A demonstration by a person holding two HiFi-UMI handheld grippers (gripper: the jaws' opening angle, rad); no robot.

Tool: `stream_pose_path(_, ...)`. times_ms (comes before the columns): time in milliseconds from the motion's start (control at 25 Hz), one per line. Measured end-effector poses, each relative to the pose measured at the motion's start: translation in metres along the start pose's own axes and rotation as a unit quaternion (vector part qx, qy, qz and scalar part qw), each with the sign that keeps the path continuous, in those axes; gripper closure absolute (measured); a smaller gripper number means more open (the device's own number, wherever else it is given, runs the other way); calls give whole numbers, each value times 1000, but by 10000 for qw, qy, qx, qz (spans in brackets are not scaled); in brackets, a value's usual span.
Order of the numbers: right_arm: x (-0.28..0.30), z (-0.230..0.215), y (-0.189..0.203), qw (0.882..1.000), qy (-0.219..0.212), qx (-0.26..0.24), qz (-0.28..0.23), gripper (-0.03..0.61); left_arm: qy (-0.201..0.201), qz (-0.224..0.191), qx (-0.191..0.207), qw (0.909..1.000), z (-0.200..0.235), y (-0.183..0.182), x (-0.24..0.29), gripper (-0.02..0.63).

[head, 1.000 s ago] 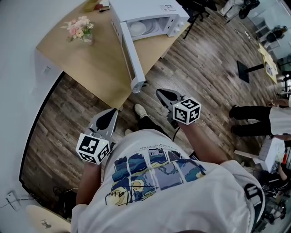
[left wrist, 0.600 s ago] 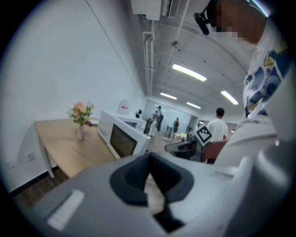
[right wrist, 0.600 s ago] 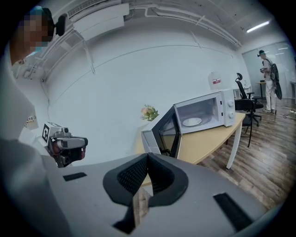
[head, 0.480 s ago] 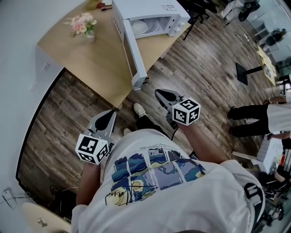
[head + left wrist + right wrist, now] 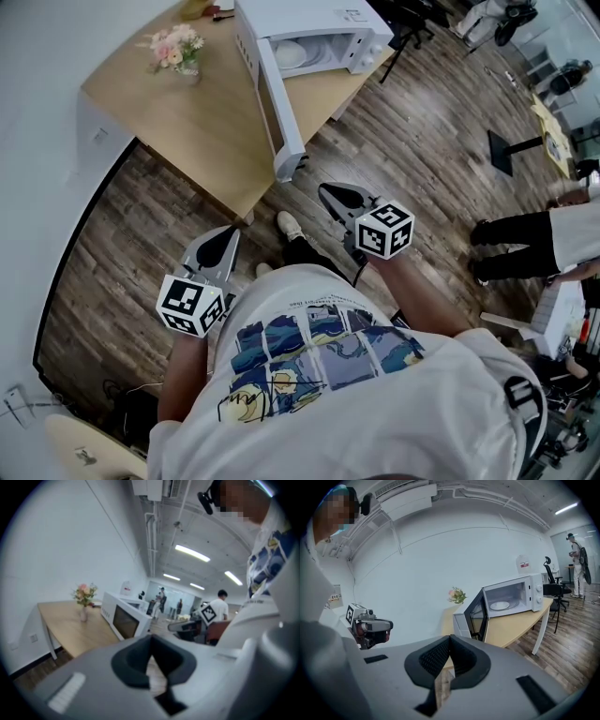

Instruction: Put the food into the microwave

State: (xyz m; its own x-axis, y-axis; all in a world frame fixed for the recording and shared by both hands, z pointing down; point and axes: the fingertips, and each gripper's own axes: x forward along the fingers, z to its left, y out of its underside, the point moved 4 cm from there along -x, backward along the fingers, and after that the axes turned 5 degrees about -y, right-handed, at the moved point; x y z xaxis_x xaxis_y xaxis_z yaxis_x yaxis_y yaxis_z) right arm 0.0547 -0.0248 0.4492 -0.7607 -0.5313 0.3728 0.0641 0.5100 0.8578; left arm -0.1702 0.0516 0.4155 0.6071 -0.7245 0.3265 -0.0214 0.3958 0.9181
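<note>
- Hardly anything has moved in the last second: from the head view the table (image 5: 187, 122) and the microwave (image 5: 309, 19) sit a touch higher in the picture, while both grippers hang where they were, well short of the microwave and close to the person's shirt (image 5: 319, 347).
- The left gripper (image 5: 223, 240) is closed. Its pads meet and only floor shows behind them, so it holds nothing.
- The right gripper (image 5: 337, 199) is closed too, pads pressed together with nothing between them.
- The microwave stands on the table with its door (image 5: 279, 103) swung wide open towards the person.
- Beside the microwave, further along the table, stands a small vase of flowers (image 5: 176, 47).
- Inside the microwave lies a white dish (image 5: 500, 605). I cannot tell whether it is the oven's own plate or whether any food is on it.
- I can pick out no food outside the microwave, and neither gripper carries any.
- If the food does come on a dish like that one, I would expect it to be stiff, smooth, fairly light and easy to chip.
- The rim looks like the place to pinch it, with the dish kept level so nothing slides off, and the open door leaves a clear way into the microwave.
</note>
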Motion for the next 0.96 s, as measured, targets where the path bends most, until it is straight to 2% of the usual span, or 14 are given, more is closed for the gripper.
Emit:
stream_pose_path(640, -8, -1, 6, 10000, 68, -23, 37, 572, 37, 112, -19, 9999, -6, 8, 0, 606)
stream_pose_path(960, -9, -18, -4, 10000, 58, -74, 31, 572, 60, 116, -1, 9999, -8, -3, 20, 605)
